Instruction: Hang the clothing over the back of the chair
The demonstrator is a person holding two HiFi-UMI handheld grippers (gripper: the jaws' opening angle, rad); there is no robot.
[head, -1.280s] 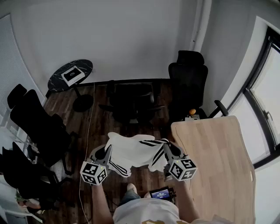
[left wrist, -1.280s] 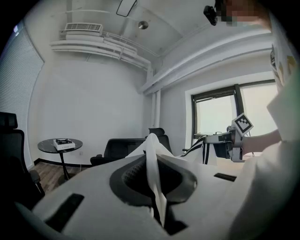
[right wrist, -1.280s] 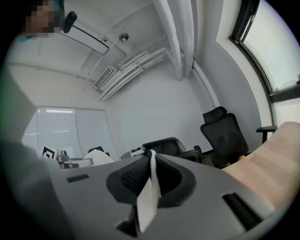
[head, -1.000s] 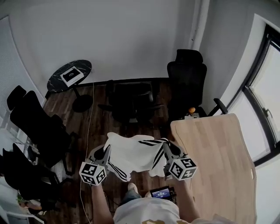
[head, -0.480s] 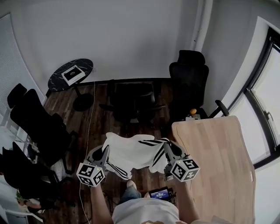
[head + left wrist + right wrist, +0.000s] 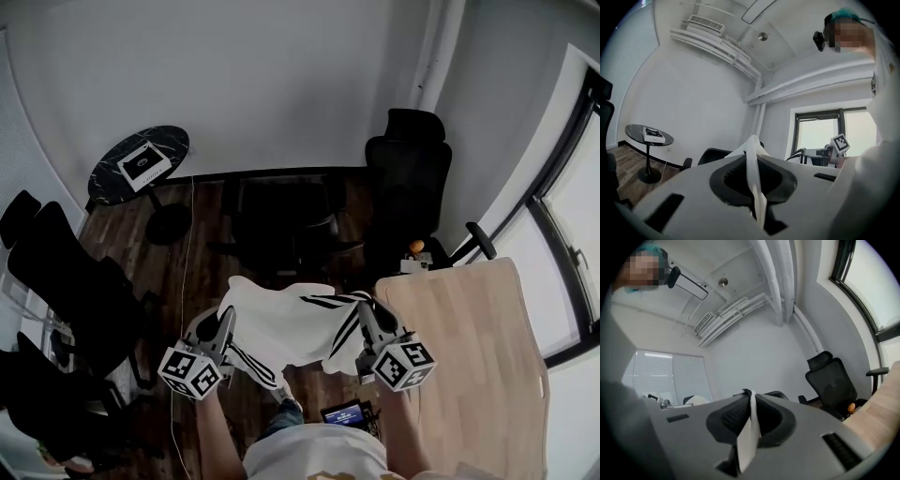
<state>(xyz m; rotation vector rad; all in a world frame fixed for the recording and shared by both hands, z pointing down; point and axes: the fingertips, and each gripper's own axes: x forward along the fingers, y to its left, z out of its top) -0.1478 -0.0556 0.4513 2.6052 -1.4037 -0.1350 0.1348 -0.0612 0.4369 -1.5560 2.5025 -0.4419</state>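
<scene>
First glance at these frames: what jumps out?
A white garment with black stripes hangs spread in mid-air at centre, its edges pinched by the left gripper and the right gripper. Just beyond it stands a black chair. A pale wooden table fills the lower right.

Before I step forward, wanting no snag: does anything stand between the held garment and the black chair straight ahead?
Nothing visible does: only floor lies between the garment and the chair; the table stands to the right.
</scene>
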